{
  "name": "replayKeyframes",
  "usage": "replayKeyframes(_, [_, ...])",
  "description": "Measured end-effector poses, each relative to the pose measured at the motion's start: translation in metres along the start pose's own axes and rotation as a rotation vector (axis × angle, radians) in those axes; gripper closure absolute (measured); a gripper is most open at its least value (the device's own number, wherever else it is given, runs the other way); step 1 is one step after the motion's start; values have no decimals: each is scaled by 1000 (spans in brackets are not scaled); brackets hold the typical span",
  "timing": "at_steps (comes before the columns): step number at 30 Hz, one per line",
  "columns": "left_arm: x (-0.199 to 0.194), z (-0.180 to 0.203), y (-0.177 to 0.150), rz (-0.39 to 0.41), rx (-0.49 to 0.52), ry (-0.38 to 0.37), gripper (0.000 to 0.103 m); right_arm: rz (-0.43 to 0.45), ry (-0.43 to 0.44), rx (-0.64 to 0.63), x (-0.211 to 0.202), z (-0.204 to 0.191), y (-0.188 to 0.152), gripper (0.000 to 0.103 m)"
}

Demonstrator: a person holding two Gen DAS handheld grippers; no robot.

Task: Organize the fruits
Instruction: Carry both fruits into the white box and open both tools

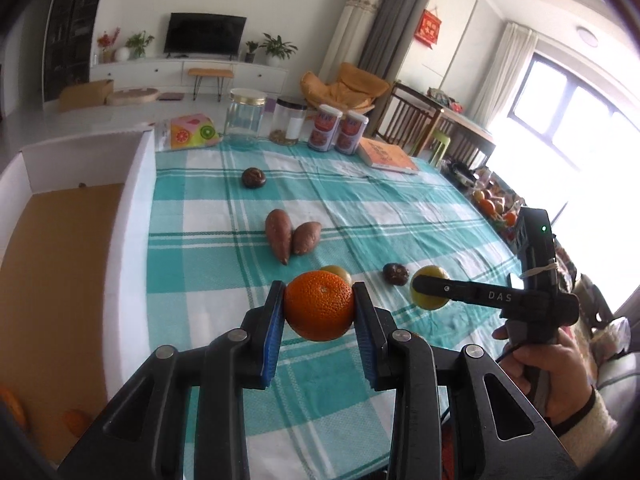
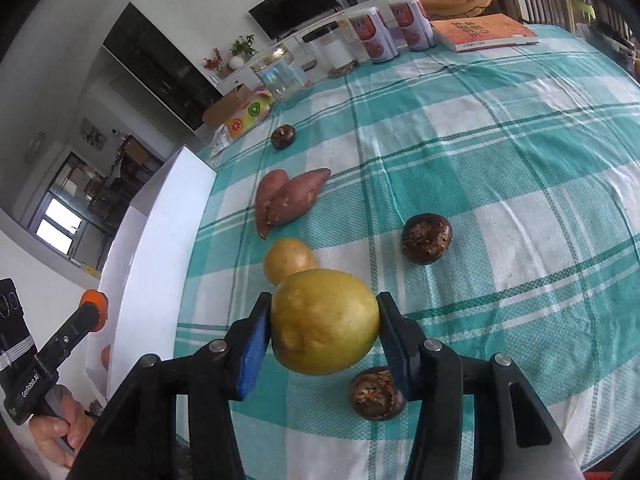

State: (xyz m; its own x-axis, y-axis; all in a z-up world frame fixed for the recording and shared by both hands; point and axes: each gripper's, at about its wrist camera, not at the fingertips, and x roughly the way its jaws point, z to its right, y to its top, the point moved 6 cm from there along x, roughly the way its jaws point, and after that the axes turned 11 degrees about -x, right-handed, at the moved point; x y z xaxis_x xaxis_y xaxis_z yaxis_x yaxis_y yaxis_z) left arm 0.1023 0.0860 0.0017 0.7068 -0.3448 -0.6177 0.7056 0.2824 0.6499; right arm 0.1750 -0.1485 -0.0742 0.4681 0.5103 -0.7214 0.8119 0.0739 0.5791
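Left gripper holds an orange tight between its blue pads above the checked tablecloth, and the right gripper is clamped on a yellow-green citrus fruit, also lifted off the cloth. Both fruits are nearly round with no clear long axis; the orange shows its stem dimple toward the camera. I judge this as the carry step, and the next move calls for bringing each fruit over the white wall of the box at the left before releasing it inside.
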Motion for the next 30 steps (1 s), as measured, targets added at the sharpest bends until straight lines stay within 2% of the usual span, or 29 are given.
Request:
replayKeyframes(3, [-34,-26,13,50,-33,47,69,9,99,-71,1,-57,14,52])
replayKeyframes(6, [-60,-71,25,111,-58,177,69,-13,212,-184,14,-133,21,52])
replayKeyframes(9, [-78,-130,29,139,-139,309,69,-52,322,-308,36,-213,19,52])
replayKeyframes(13, [-95,-202,16,151,-240,482,69,-113,376,-489,76,-300,4,52])
replayKeyframes(15, [-97,-230,6,142,-287,532,69,-146,392,-549,97,-329,-9,52])
replayKeyframes(20, [-91,-275,-17,98,-382,595,69,-211,358,-674,147,-369,-35,52])
replayKeyframes(28, [-79,-288,-22,95,-395,648,65,-254,318,-727,181,-382,-59,50])
replayKeyframes(29, [-78,-287,-22,94,-396,656,52,-250,319,-723,181,-382,-59,49])
replayKeyframes(30, [-78,-287,-22,95,-401,672,28,-241,318,-718,179,-380,-58,40])
